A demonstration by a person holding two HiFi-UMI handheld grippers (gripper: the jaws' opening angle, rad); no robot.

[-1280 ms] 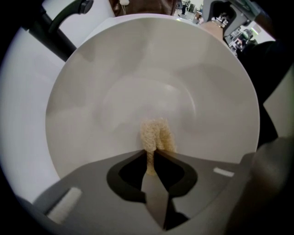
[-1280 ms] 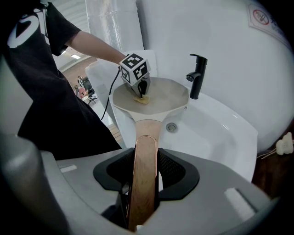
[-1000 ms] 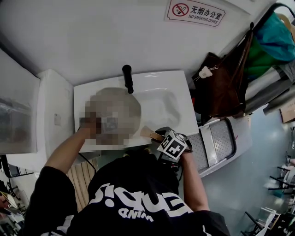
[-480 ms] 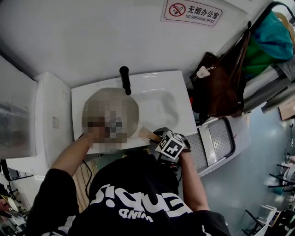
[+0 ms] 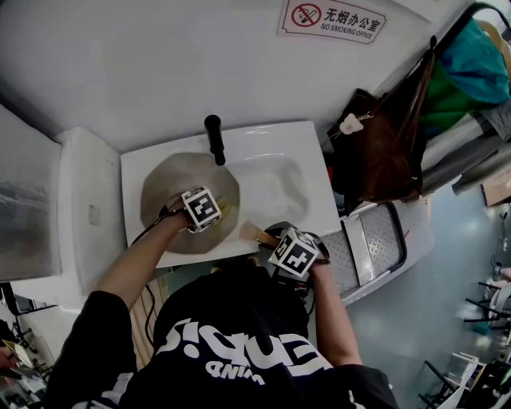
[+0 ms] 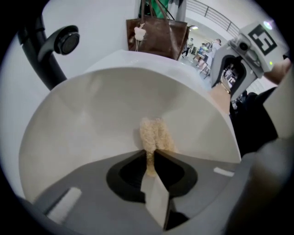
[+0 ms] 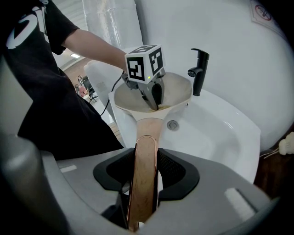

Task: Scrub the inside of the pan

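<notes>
Left gripper (image 6: pixel 151 156) has shifted across the pan (image 6: pixel 92 114) toward its handle (image 7: pixel 148 131), jaws pinching a beige scrubber (image 6: pixel 154 135) at their tips. Right gripper (image 7: pixel 143 158) clamps the handle, pan bowl straight ahead.

A black faucet (image 5: pixel 214 137) is mounted on a white sink (image 5: pixel 275 182); a brown bag (image 5: pixel 387 152) is hung beside it, a no-smoking sign (image 5: pixel 331 20) fixed above.
</notes>
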